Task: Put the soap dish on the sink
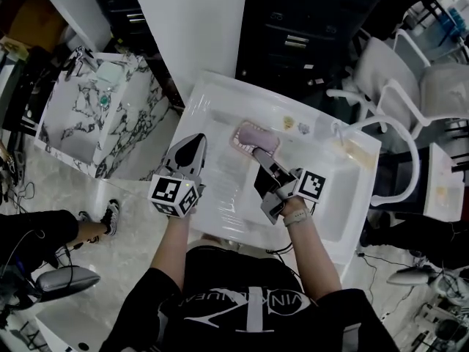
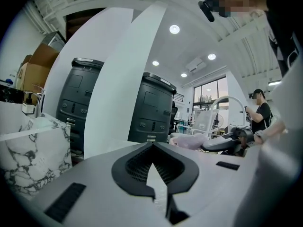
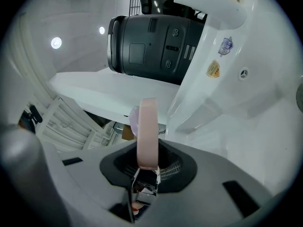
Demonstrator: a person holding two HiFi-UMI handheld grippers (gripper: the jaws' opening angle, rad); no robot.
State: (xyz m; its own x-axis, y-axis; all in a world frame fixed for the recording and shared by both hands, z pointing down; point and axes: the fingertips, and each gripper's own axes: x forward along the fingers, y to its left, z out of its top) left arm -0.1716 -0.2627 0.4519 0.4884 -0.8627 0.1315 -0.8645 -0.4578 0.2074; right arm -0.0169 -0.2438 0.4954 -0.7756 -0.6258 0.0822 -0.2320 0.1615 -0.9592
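Soap dish (image 1: 256,136), pinched in right tool (image 1: 257,152), hangs over white sink (image 1: 214,94) beside marble cabinet (image 1: 73,119); left tool (image 1: 196,141) closed.

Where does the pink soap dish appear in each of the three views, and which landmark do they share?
Head view: soap dish at centre, in the right gripper, over the sink.
Left gripper view: right of centre, small and pinkish.
Right gripper view: centre, edge-on between the jaws.
Shared landmark: the dark cabinet behind the sink.
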